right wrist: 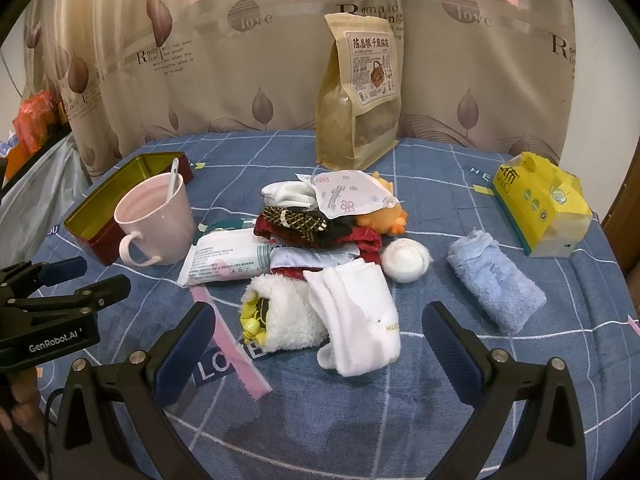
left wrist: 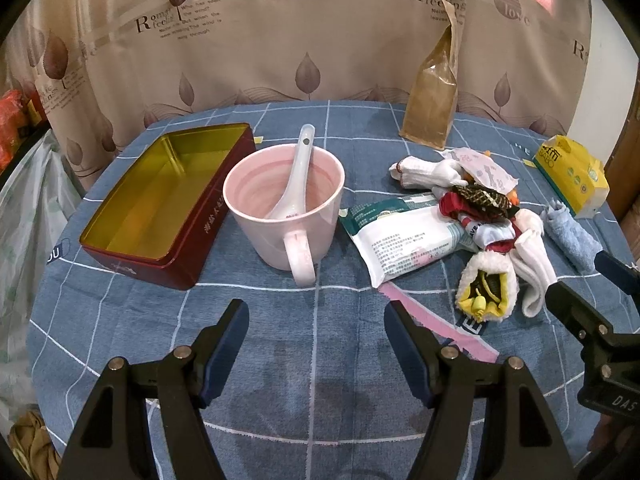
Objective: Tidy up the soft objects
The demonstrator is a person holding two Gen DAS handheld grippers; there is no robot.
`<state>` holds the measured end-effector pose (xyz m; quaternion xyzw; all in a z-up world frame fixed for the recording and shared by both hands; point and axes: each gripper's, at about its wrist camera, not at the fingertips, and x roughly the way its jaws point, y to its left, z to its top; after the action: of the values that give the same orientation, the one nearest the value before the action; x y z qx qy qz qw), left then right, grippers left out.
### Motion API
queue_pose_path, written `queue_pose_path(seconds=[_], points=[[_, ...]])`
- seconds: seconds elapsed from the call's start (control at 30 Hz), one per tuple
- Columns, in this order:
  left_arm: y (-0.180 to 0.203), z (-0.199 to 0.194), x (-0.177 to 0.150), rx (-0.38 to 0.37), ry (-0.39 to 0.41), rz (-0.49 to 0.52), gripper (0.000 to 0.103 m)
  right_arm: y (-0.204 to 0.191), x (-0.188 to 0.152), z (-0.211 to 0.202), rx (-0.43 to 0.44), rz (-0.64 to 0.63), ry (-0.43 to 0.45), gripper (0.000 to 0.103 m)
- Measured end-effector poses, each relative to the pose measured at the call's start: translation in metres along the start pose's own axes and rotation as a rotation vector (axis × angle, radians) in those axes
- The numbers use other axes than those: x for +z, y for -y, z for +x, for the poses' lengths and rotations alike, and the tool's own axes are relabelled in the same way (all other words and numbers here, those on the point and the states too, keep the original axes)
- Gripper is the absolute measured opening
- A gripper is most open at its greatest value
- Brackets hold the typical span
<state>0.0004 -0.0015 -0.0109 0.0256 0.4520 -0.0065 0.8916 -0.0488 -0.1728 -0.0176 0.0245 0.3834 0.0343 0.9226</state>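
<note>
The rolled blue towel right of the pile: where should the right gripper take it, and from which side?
Grip the blue towel across the middle of its roll, coming from above with the open right gripper. It lies alone on the tablecloth, clear of the sock pile and tissue pack, so both long sides look free.

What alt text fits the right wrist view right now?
Open right tongs hover over a heap of soft items: a white sock, a fleecy pouch and a blue towel apart at right, on a blue checked cloth.
</note>
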Motion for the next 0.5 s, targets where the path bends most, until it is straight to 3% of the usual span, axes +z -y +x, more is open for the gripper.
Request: queue_pose_path(seconds=[0.5], points=[[0.0016,0.0007,0.0004,-0.001,-0.005,0.003,0.072,-0.0003,-0.0012,0.0024,0.005,-0.001,-0.009,0.102]])
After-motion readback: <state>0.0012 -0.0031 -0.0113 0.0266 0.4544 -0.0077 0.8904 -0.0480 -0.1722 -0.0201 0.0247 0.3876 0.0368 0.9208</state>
